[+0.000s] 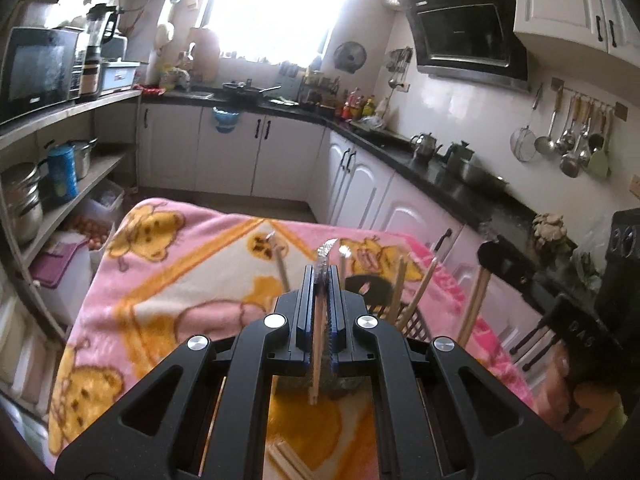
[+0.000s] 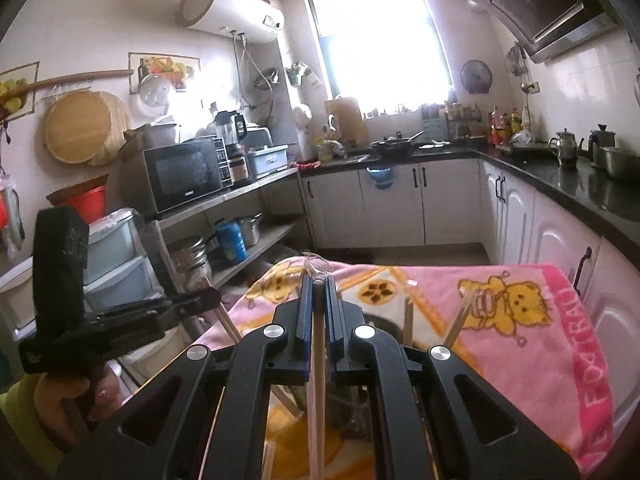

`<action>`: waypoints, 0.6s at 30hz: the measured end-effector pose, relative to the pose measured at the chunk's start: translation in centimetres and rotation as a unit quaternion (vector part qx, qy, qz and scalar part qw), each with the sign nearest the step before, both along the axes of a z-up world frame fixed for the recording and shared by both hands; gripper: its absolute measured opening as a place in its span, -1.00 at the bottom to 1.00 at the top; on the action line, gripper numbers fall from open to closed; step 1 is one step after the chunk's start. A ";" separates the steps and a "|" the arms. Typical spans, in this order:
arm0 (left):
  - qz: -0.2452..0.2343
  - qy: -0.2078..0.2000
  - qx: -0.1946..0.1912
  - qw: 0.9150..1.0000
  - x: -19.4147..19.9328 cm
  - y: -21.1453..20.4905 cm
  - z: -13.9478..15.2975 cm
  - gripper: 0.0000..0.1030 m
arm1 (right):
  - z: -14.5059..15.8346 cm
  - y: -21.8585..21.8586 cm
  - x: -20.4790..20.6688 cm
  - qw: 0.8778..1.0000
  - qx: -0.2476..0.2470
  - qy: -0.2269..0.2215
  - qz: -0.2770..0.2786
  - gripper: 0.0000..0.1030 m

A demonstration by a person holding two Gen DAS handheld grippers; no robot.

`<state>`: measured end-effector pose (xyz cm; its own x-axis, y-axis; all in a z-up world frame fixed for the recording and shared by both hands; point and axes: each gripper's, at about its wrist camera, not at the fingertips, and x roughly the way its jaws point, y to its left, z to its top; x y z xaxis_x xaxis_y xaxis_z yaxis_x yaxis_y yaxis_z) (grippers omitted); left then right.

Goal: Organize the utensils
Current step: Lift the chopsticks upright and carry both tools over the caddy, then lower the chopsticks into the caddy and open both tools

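From the left wrist view, we look along our left hand-held gripper, whose fingers are pressed together on a wooden chopstick. The stick's long axis runs along the fingers, its lower end hanging down toward the camera and a clear, crinkled wrapper poking out past the fingertips. Just beyond and to the right of the fingers sits a dark slatted utensil holder, resting on a pink cartoon-bear blanket that covers the counter. Several more chopsticks stand upright or leaning in that holder, splayed outward. At the far right we see the right hand-held gripper, with a stick hanging below it.

From the right wrist view, the right hand-held gripper is likewise closed on a chopstick, held lengthwise between the fingers with a clear wrapper tip at the front. The holder lies directly under and slightly right of the fingers, with two sticks leaning out of it. The left hand-held gripper sits off to the left, level with it, and looks clamped on a slanted stick there.

We judge both grippers to be about equally near the holder; each stick is already close to upright, so the drop depends on bringing its lower end over the holder's opening.
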<state>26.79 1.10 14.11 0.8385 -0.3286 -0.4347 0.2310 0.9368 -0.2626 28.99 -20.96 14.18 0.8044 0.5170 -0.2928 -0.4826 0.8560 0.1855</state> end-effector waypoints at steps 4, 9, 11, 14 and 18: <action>-0.005 -0.009 -0.006 1.000 0.8 0.1 1.6 -0.98 | 1.0 0.0 0.9 1.000 0.003 -0.010 -0.005 -0.88; -0.008 -0.023 -0.007 1.000 1.6 0.2 3.4 -0.98 | 2.0 -0.2 2.1 1.000 0.007 -0.023 -0.012 -0.89; -0.007 -0.030 -0.008 1.000 1.9 0.4 4.0 -0.98 | 2.5 -0.2 2.6 0.999 0.010 -0.028 -0.015 -0.89; -0.005 -0.038 -0.009 0.999 2.4 0.6 4.4 -0.98 | 3.2 -0.2 3.4 0.999 0.017 -0.040 -0.019 -0.89; -0.004 -0.029 -0.020 0.999 3.5 0.8 3.8 -0.98 | 3.7 0.1 4.8 0.998 0.016 -0.054 -0.031 -0.89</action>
